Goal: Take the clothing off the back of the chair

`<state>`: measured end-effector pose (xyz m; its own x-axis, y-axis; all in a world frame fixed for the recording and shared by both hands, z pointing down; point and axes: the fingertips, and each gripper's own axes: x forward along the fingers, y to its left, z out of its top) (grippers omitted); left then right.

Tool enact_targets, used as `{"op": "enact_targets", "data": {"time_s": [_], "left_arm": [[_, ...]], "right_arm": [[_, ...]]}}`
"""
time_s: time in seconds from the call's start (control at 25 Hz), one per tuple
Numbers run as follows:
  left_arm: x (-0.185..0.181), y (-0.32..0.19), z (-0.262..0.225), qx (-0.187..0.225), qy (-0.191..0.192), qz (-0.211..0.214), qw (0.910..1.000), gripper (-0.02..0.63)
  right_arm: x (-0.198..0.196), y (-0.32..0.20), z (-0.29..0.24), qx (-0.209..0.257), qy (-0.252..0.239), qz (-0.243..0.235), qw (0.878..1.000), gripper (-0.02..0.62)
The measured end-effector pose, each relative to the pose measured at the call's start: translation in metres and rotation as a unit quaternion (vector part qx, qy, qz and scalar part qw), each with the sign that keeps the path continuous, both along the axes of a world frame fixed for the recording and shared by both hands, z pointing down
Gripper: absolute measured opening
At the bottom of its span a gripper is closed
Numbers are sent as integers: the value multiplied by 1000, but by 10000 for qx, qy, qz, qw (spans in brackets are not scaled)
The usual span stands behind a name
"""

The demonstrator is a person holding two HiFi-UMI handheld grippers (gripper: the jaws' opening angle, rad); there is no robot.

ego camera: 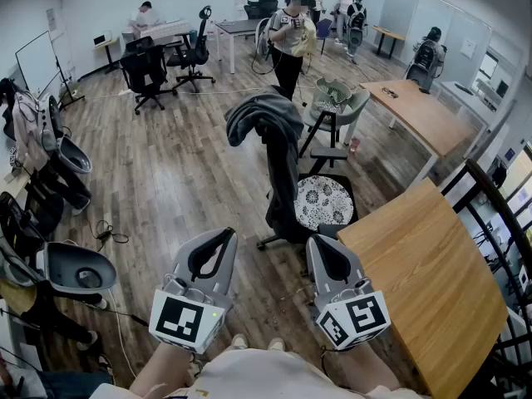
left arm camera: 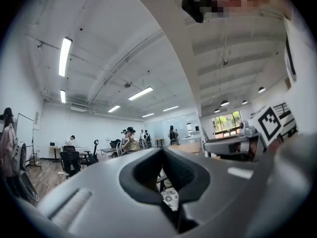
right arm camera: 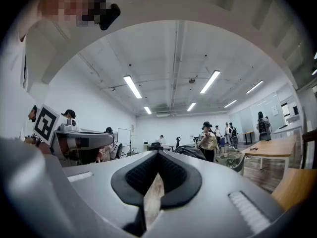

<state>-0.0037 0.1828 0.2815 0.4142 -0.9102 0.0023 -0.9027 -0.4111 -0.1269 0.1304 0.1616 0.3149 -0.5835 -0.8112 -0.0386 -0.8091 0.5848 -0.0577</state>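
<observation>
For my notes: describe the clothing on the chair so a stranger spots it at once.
Left of the near wooden table stands a black chair with a flowered seat. Over its back hangs the garment: dark grey, bunched on top.

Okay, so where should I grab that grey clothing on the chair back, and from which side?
Probably the bunched fold of the grey clothing atop the chair, coming down from above: it humps up there, while the rest hangs flat against the back. The left gripper and right gripper are shut, so open one first.
</observation>
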Motion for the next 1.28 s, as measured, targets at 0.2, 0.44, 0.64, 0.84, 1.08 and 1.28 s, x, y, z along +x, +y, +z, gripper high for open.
{"op": "enact_targets", "data": {"time_s": [0.2, 0.44, 0.64, 0.84, 1.08, 1.28], "left_arm": [[3, -3, -2, 52, -50, -40, 10000, 3], [14, -3, 3, -61, -69, 8, 10000, 3], [26, -4, -1, -37, -92, 40, 9999, 3], [39, -4, 3, -74, -89, -16, 9999, 3], [54, -6, 11, -75, -117, -115, 9998, 3], [69, -4, 14, -72, -92, -163, 9998, 3]], "right_arm": [[5, -3, 4, -47, 20, -29, 10000, -2], [9, 0, -2, -29, -88, -110, 9999, -2], [22, 3, -13, 184, -239, -190, 9994, -2], [36, 2, -12, 172, -188, -189, 9995, -2], [58, -1, -12, 265, -131, -168, 9994, -2], [78, -1, -11, 268, -132, -169, 9994, -2]]}}
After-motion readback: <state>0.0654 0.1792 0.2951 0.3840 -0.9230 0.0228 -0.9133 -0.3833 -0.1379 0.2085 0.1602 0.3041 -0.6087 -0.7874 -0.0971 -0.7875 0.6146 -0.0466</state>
